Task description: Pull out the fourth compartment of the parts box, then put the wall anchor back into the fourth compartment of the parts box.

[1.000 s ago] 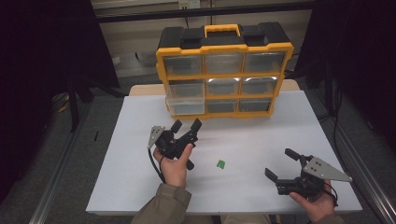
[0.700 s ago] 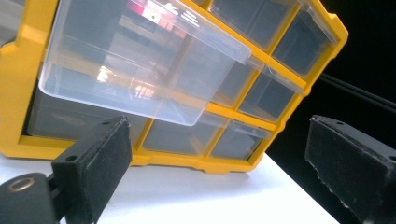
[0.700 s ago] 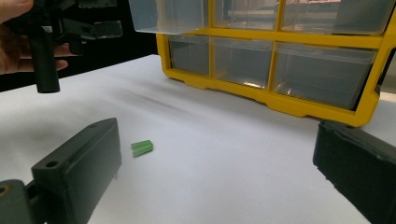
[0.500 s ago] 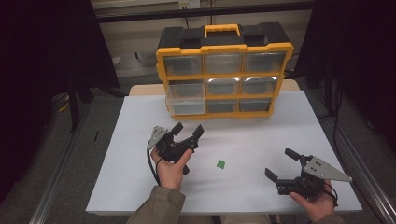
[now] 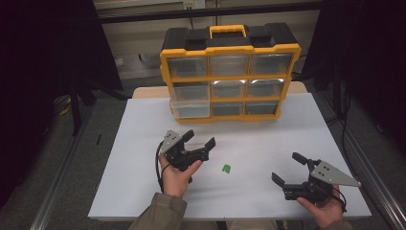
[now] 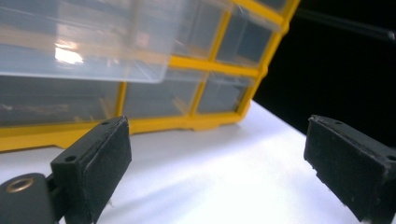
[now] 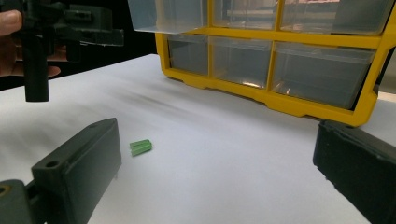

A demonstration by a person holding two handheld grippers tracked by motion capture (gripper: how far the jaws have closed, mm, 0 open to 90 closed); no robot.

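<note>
A small green plastic piece (image 5: 226,168) (image 7: 140,147) lies on the white table (image 5: 268,143) between my two grippers. My left gripper (image 5: 200,140) is held above the table left of it, open and empty, its jaws pointing toward the yellow drawer organizer (image 5: 230,72) (image 6: 196,65). My right gripper (image 5: 289,167) rests low near the front right, open and empty. In the right gripper view the green piece lies just ahead of the left jaw. The organizer's lower left drawer (image 5: 190,109) is pulled out a little.
The organizer stands at the table's back edge with a black top and yellow handle (image 5: 228,31). Dark floor and metal rails (image 5: 62,182) flank the table. The left gripper (image 7: 60,28) and its hand appear far off in the right gripper view.
My left gripper has turned and swung a little to the right and lower, toward the green piece. The right gripper has stayed put.
</note>
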